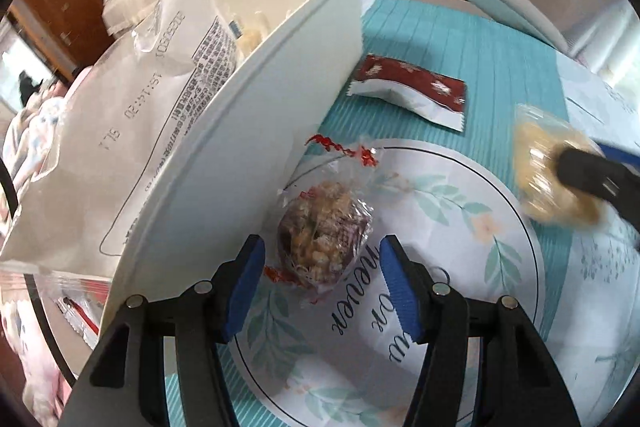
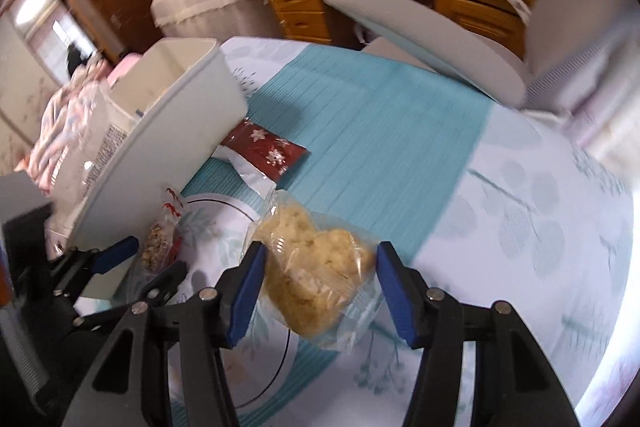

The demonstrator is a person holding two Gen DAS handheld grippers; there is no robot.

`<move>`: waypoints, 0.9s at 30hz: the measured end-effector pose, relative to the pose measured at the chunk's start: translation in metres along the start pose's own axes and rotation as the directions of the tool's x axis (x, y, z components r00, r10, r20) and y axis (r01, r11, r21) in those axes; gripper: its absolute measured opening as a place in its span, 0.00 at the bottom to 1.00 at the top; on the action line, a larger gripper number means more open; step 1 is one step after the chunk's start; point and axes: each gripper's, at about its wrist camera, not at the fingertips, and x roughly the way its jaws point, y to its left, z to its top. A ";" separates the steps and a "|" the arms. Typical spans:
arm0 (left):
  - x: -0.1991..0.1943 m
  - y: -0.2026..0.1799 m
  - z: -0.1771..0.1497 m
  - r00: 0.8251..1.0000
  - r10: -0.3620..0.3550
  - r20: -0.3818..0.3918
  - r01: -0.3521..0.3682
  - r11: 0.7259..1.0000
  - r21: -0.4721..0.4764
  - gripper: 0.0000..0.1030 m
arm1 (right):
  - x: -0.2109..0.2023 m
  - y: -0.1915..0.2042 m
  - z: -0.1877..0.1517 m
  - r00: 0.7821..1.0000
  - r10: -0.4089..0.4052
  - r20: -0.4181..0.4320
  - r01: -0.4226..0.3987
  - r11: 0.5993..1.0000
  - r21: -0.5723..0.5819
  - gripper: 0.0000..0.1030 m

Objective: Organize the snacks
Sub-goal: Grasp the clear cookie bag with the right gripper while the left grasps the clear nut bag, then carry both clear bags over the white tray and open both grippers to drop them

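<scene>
Dark nut snack pack [image 1: 324, 231] lies on the tablecloth [image 1: 500, 67] just beside the white bin [image 1: 256, 115], straight ahead between the left gripper [image 1: 322, 291] jaws, which are open w/ nothing held. Right gripper [image 2: 320, 291], also open, straddles the yellow snack bag [image 2: 316, 271]. Left is nearer the nut pack.

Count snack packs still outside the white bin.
3. Brown clustered snack lies between the open left tool pads beside the white bin; yellow snack bag sits between the open right tool pads; red packet lies farther back. More may be hidden.
</scene>
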 end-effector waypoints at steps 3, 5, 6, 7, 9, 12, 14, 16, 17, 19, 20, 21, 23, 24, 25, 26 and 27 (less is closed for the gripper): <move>0.009 0.001 0.013 1.000 0.016 -0.003 -0.016 0.999 -0.031 0.57 | -0.014 -0.001 -0.012 1.000 -0.010 0.013 0.009 0.998 0.058 0.55; 0.012 -0.002 0.018 0.999 0.033 -0.001 -0.033 0.999 -0.043 0.57 | -0.021 -0.001 -0.021 1.000 -0.010 0.019 0.009 0.996 0.086 0.55; 0.015 -0.004 0.018 0.999 0.040 0.000 -0.040 0.998 -0.045 0.57 | -0.024 -0.001 -0.024 1.000 -0.010 0.020 0.008 0.995 0.096 0.55; 0.015 -0.005 0.019 0.999 0.047 0.007 -0.046 0.998 -0.048 0.57 | -0.026 0.000 -0.027 1.000 -0.009 0.019 0.007 0.994 0.108 0.55; 0.019 -0.008 0.018 0.998 0.054 0.028 -0.052 0.997 -0.057 0.56 | -0.030 0.000 -0.033 1.000 -0.009 0.018 0.006 0.992 0.125 0.55; 0.022 -0.009 0.018 0.996 0.058 0.066 -0.054 0.997 -0.053 0.46 | -0.036 0.004 -0.042 1.000 -0.010 0.025 0.006 0.990 0.138 0.55; 0.023 -0.009 0.017 0.995 0.049 0.089 -0.045 0.998 -0.048 0.44 | -0.039 0.006 -0.049 0.999 -0.009 0.035 0.004 0.988 0.155 0.55; 0.022 -0.009 0.012 0.992 0.050 0.112 -0.046 0.998 -0.039 0.44 | -0.043 0.008 -0.056 0.999 -0.012 0.041 0.005 0.986 0.167 0.55; 0.022 -0.009 0.009 0.991 0.049 0.123 -0.045 0.998 -0.038 0.44 | -0.044 0.009 -0.059 0.999 -0.017 0.043 0.009 0.985 0.174 0.55; 0.021 -0.006 0.001 0.989 0.050 0.136 -0.045 0.998 -0.041 0.43 | -0.047 0.010 -0.065 0.999 -0.019 0.045 0.010 0.983 0.184 0.55; 0.020 -0.005 -0.002 0.988 0.051 0.146 -0.045 0.998 -0.047 0.42 | -0.049 0.011 -0.067 0.999 -0.020 0.047 0.011 0.982 0.186 0.55; 0.019 -0.004 -0.005 0.987 0.050 0.152 -0.043 0.998 -0.049 0.42 | -0.050 0.012 -0.069 0.999 -0.021 0.049 0.012 0.982 0.190 0.55; 0.019 -0.005 -0.010 0.985 0.050 0.165 -0.045 0.998 -0.037 0.41 | -0.053 0.012 -0.073 0.998 -0.024 0.051 0.013 0.980 0.197 0.55; 0.016 -0.002 -0.009 0.984 0.050 0.168 -0.045 0.998 -0.031 0.41 | -0.054 0.012 -0.075 0.998 -0.028 0.050 0.017 0.979 0.204 0.55; 0.015 -0.001 -0.012 0.984 0.044 0.171 -0.041 0.999 -0.026 0.41 | -0.054 0.012 -0.076 0.998 -0.029 0.049 0.018 0.978 0.209 0.55; 0.014 -0.001 -0.014 0.984 0.036 0.172 -0.033 0.999 -0.021 0.41 | -0.054 0.012 -0.077 0.998 -0.035 0.049 0.023 0.976 0.215 0.55; 0.010 0.003 -0.017 0.985 0.028 0.173 -0.025 1.000 -0.017 0.41 | -0.054 0.013 -0.078 0.998 -0.037 0.050 0.025 0.976 0.218 0.55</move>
